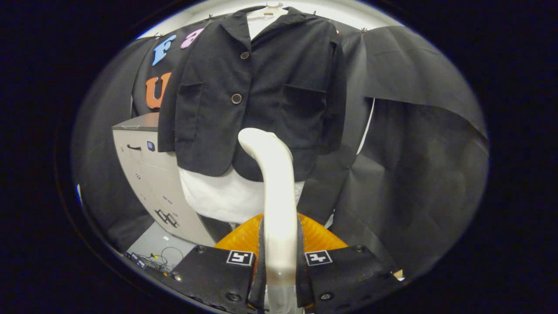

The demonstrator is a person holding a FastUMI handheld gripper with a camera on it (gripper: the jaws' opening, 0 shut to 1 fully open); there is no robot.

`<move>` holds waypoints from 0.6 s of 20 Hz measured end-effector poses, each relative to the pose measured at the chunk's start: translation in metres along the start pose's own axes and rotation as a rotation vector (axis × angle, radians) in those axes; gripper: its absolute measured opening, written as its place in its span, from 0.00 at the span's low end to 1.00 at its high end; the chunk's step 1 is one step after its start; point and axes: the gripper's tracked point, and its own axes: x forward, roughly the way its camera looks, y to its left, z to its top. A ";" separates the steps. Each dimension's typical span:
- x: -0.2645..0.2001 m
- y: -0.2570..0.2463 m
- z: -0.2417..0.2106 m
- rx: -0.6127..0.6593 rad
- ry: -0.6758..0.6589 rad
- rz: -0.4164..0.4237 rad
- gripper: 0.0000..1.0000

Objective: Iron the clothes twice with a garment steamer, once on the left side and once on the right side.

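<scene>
A black jacket [261, 91] hangs on a hanger over a white shirt [226, 196], well beyond my fingers. My gripper [280, 257] is shut on the white handle of the garment steamer [274, 192], which rises upright between both fingers. The steamer's curved head sits in front of the jacket's lower hem, near the middle; I cannot tell if it touches the cloth. An orange ribbed part [314, 237] of the steamer bulges just behind the fingers.
A grey cabinet [148, 165] with a drawer handle stands left of the jacket. Cables [159, 257] lie on the floor below it. Black cloth [414, 152] hangs behind and to the right of the garment.
</scene>
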 end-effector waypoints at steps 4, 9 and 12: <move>-0.035 0.017 -0.012 0.026 0.010 -0.007 0.30; -0.100 0.030 0.007 0.098 -0.064 -0.033 0.30; -0.149 0.034 0.021 0.106 -0.138 -0.043 0.30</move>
